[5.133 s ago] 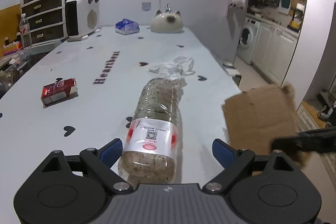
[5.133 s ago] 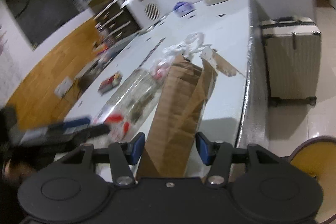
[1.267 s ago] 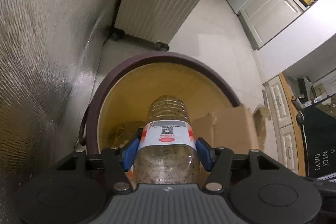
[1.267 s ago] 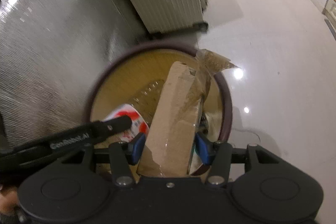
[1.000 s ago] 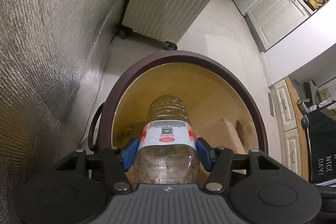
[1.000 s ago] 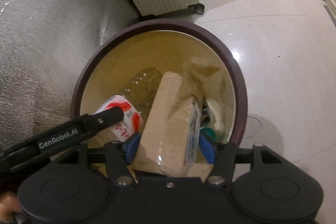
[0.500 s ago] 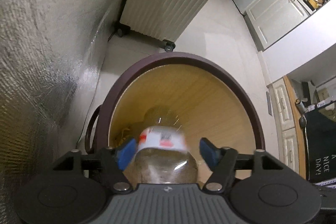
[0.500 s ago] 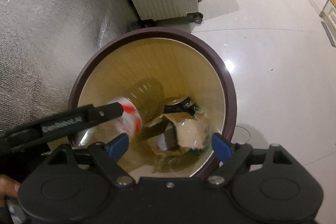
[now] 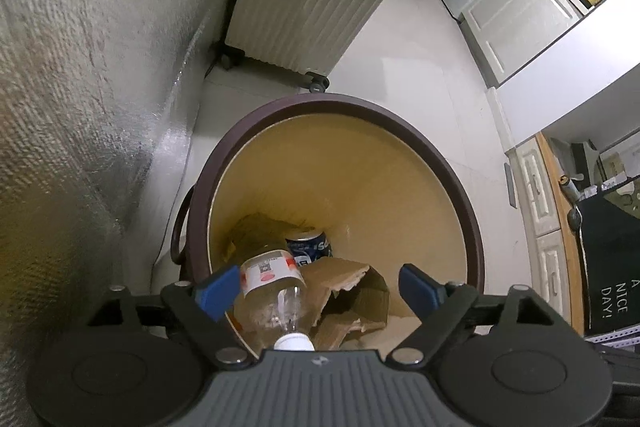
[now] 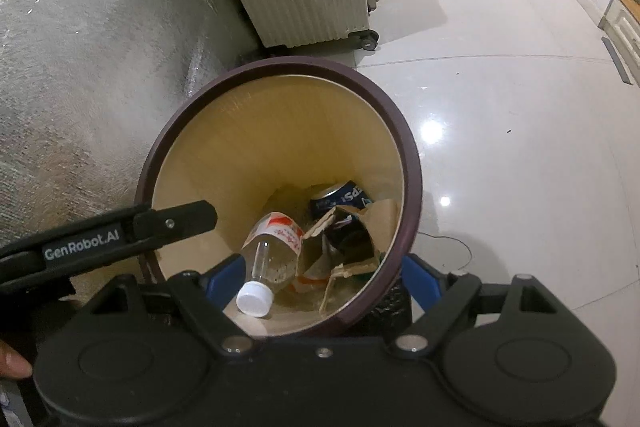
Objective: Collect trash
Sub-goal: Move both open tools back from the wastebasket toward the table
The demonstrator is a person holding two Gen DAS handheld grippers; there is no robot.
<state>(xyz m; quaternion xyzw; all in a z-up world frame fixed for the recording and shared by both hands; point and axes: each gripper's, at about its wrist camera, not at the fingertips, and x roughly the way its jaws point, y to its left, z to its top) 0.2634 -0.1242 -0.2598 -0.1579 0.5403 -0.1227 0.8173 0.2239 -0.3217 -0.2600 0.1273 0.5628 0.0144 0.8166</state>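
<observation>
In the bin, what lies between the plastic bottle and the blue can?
In the right wrist view, torn cardboard lies between the plastic bottle and the blue can at the bottom of the bin, partly overlapping the can.

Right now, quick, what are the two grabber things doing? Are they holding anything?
Left gripper: jaws open, holding nothing; the bottle lies in the bin.
Right gripper: jaws open, holding nothing; the cardboard lies in the bin too.
</observation>
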